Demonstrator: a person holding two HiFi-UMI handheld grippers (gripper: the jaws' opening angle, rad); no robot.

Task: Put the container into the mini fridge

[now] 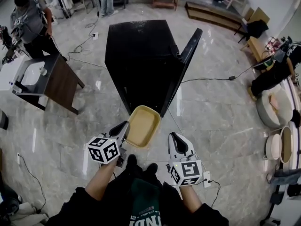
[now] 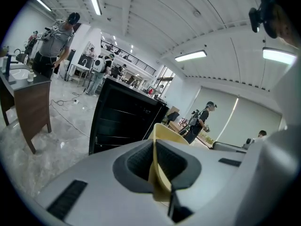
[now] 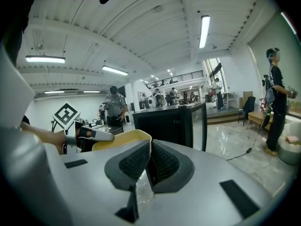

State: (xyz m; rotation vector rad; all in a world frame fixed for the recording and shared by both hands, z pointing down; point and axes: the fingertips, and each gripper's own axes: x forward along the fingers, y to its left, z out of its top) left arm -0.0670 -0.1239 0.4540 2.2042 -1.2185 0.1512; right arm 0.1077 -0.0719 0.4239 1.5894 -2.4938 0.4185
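Observation:
The black mini fridge (image 1: 136, 55) stands on the floor ahead of me, its door (image 1: 184, 62) swung open to the right. In front of its open side hangs a shallow yellow container (image 1: 142, 126), with my left gripper (image 1: 125, 125) shut on its left rim. In the left gripper view the yellow rim (image 2: 162, 138) is pinched between the pads, with the fridge (image 2: 117, 121) behind. My right gripper (image 1: 175, 138) hangs just right of the container, shut with nothing in it. In the right gripper view the container (image 3: 120, 139) and fridge (image 3: 164, 124) lie beyond its closed jaws.
A dark wooden stand with a white basin (image 1: 47, 79) is at the left, with a person (image 1: 30, 22) beside it. Cables (image 1: 207, 79) run over the marble floor. Round tubs (image 1: 275, 107) and another person sit at the right. My shoes (image 1: 141, 166) are below the grippers.

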